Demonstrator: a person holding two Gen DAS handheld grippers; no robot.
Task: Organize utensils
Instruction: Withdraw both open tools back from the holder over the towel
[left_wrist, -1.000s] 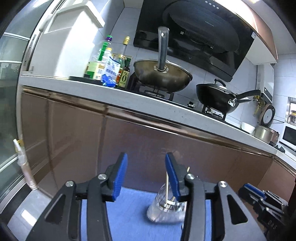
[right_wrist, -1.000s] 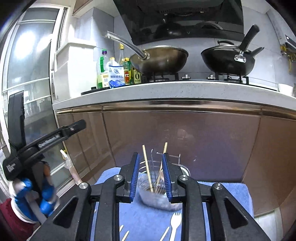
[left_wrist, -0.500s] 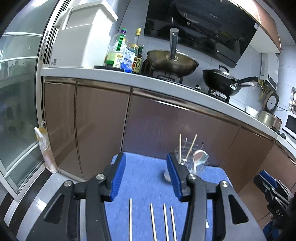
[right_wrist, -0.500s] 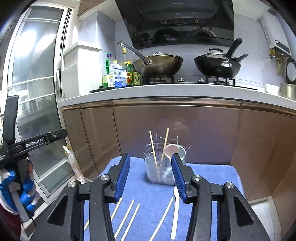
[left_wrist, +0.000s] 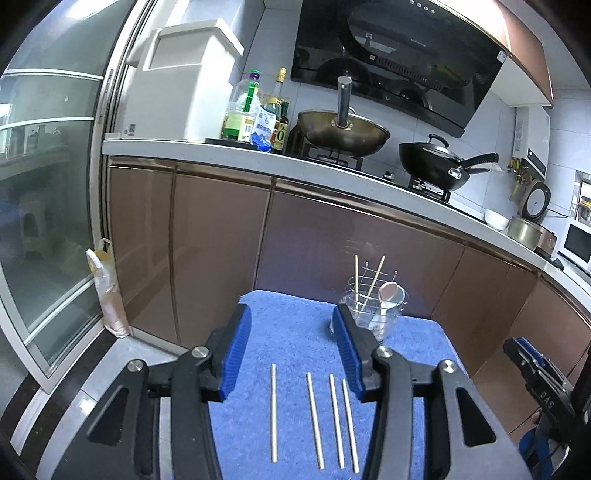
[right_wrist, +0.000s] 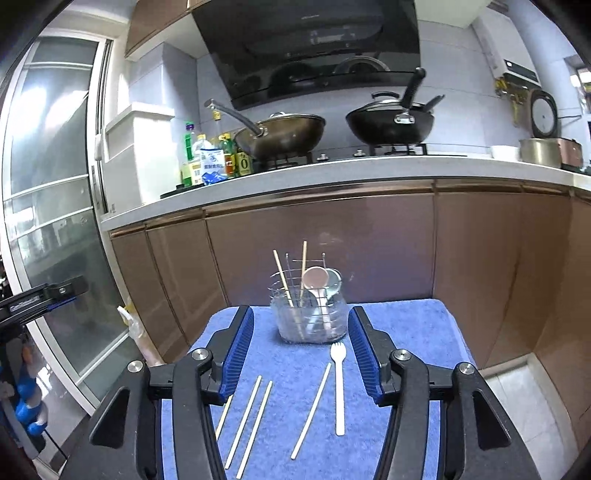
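Observation:
A clear utensil holder (right_wrist: 309, 320) stands at the far edge of a blue towel (right_wrist: 413, 332) and holds two chopsticks, a spoon and a ladle. Several loose chopsticks (right_wrist: 312, 408) and a white plastic fork (right_wrist: 339, 384) lie flat on the towel in front of it. My right gripper (right_wrist: 301, 354) hovers over the towel short of the holder; its jaws are opening with nothing between them. In the left wrist view the holder (left_wrist: 373, 314) sits ahead to the right, several chopsticks (left_wrist: 314, 413) lie below, and my left gripper (left_wrist: 291, 350) stands open and empty above them.
Brown cabinet fronts (right_wrist: 332, 251) rise just behind the towel, under a countertop with two woks (right_wrist: 288, 133), bottles (right_wrist: 207, 158) and a rice cooker. A glass sliding door (left_wrist: 44, 221) is at the left, with a plastic bag (left_wrist: 105, 288) on the floor beside it.
Both grippers have pulled back from the holder, bringing the loose chopsticks and fork into view. The right jaws, narrow around the holder's chopsticks a second ago, have widened. The left jaws kept their gap.

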